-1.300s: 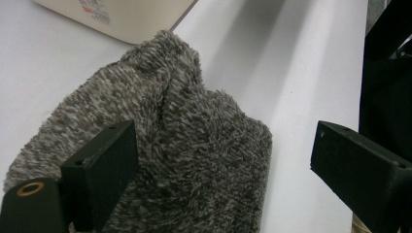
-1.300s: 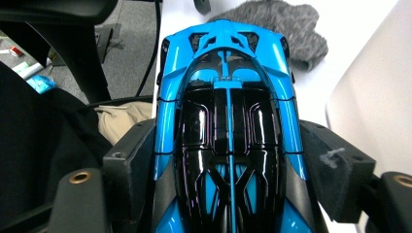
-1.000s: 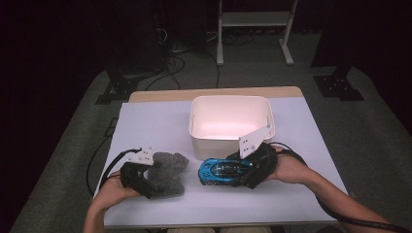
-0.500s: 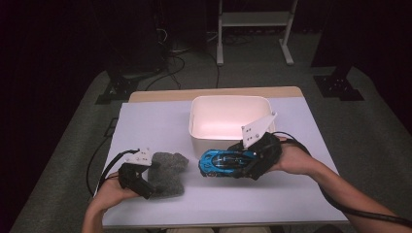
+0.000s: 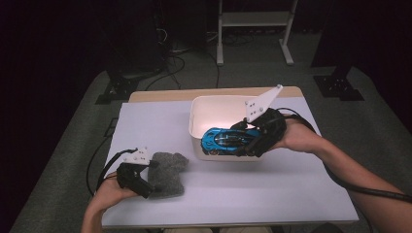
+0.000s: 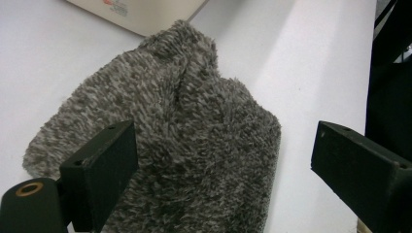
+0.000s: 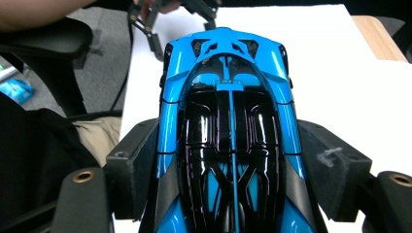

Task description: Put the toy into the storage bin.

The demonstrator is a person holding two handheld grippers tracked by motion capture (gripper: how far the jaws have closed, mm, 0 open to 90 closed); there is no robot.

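Your right gripper (image 5: 245, 138) jaws are clamped on the flanks of the blue toy car (image 5: 228, 141), one pad on each side, as the right gripper view shows (image 7: 228, 145). The car hangs level, lifted off the table (image 5: 272, 194), at the front wall of the white bin (image 5: 197, 131), nose toward your left. Likely step: drop the car into the bin. Clear the front rim fully before lowering; keep the car level so the nose doesn't catch the wall. Release only once it's low inside. The grip sits toward the tail, so the nose may dip; don't loosen early.

Your left gripper (image 5: 141, 180) jaws stand open, astride the near edge of the grey fuzzy cloth (image 6: 194, 145), pads not pressing it. The cloth lies flat on the table, left of the bin and apart from it. Hold that hand put until the car is down.
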